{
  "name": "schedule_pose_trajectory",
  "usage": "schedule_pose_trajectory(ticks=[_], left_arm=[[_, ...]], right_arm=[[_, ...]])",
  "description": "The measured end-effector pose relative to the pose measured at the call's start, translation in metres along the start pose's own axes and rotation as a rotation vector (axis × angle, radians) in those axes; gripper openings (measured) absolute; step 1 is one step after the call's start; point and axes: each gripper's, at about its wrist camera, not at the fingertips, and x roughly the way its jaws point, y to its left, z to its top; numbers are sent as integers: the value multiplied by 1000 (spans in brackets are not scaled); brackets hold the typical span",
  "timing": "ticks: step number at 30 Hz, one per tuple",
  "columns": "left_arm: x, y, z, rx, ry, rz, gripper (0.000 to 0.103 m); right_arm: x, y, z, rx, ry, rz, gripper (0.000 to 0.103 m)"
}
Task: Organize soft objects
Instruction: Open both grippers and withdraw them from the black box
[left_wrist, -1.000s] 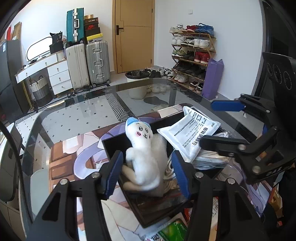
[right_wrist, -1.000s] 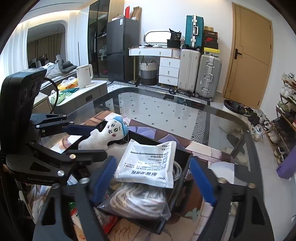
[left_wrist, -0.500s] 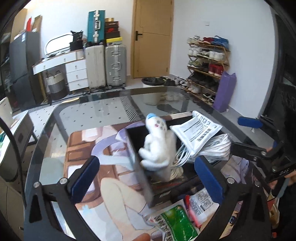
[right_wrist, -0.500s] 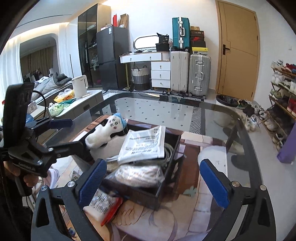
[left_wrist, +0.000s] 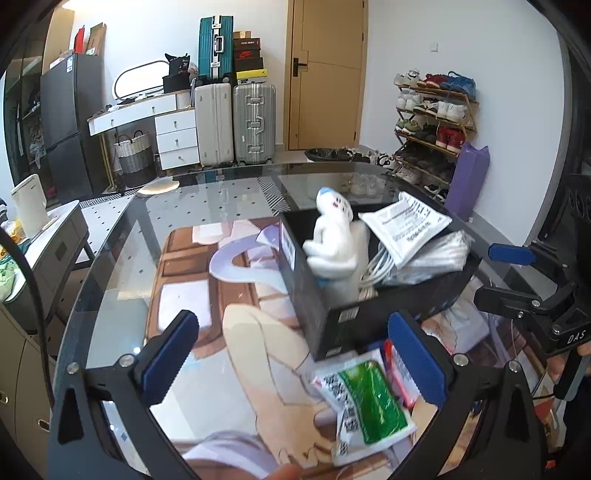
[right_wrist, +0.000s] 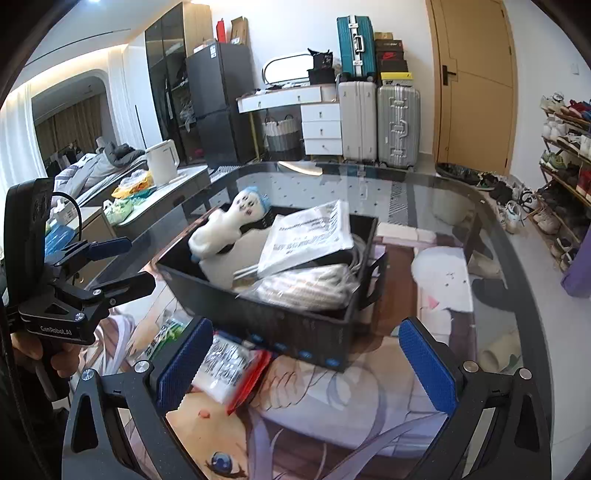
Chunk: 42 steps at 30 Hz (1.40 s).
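A black storage box (left_wrist: 332, 317) (right_wrist: 258, 314) stands on the printed mat. In it sit a white plush toy with a blue cap (left_wrist: 332, 236) (right_wrist: 221, 229), a white printed pouch (left_wrist: 404, 225) (right_wrist: 306, 236) and a bag of white cords (left_wrist: 432, 258) (right_wrist: 306, 288). My left gripper (left_wrist: 295, 363) is open and empty, pulled back from the box over the mat. My right gripper (right_wrist: 303, 365) is open and empty in front of the box. A green-and-white packet (left_wrist: 365, 402) (right_wrist: 162, 339) and a red-and-white packet (right_wrist: 229, 369) lie on the mat beside the box.
The printed mat (left_wrist: 192, 295) covers a glass table (left_wrist: 110, 266) whose rounded edge runs left and far. A shoe rack (left_wrist: 432, 122), suitcases (left_wrist: 236, 122) and a door (left_wrist: 325, 74) stand beyond. A side counter with a kettle (right_wrist: 162, 162) is to the left.
My left gripper opened, let go of the plush toy in the box and drew back. My right gripper also drew back from the box and stayed open.
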Motion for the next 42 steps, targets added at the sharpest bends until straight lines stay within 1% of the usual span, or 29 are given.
schedule_pose_trajectory(ticks=[5, 11, 15, 23, 30, 39, 42], left_arm=[[-2, -2, -7, 10, 9, 14, 103], [2, -8, -12, 37, 37, 28, 103], [4, -7, -14, 48, 51, 32, 103], [11, -6, -18, 57, 91, 20, 103], [16, -10, -21, 80, 112, 8, 103], [20, -17, -25, 108, 139, -3, 103], [17, -19, -27, 119, 141, -3, 103]], right_arm=[[8, 7, -5, 6, 40, 25, 102], [24, 24, -12, -31, 103, 47, 102], [30, 32, -17, -42, 126, 63, 102], [44, 35, -24, -39, 169, 56, 102], [45, 26, -24, -26, 194, 51, 102], [41, 3, -25, 3, 217, 19, 102], [41, 3, -23, 15, 218, 31, 102]])
